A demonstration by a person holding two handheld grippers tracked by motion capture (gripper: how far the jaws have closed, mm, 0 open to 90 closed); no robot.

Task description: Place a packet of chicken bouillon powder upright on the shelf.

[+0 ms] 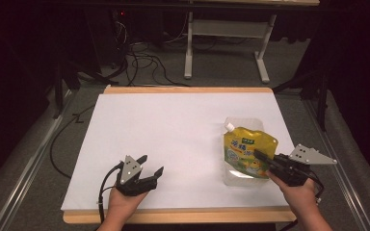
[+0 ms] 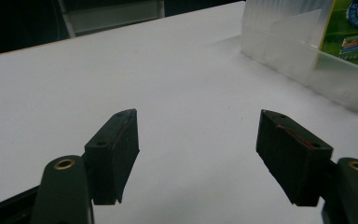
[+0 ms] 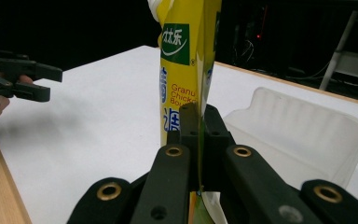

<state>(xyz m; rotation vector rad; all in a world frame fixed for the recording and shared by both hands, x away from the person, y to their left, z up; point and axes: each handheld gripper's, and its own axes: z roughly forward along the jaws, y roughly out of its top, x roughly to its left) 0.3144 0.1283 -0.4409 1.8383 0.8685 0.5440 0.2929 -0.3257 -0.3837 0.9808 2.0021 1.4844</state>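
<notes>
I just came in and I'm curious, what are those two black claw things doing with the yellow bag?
A person holds a claw in each hand at a white table. The right gripper is pinched shut on the yellow pouch, gripping its edge over a clear plastic tray. The left gripper sits open near the front edge of the table, with nothing between its jaws.

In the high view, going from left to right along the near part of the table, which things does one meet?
Left gripper, its fingers open and empty → bare white table top → yellow pouch on a clear plastic tray → right gripper, shut on the pouch.
</notes>
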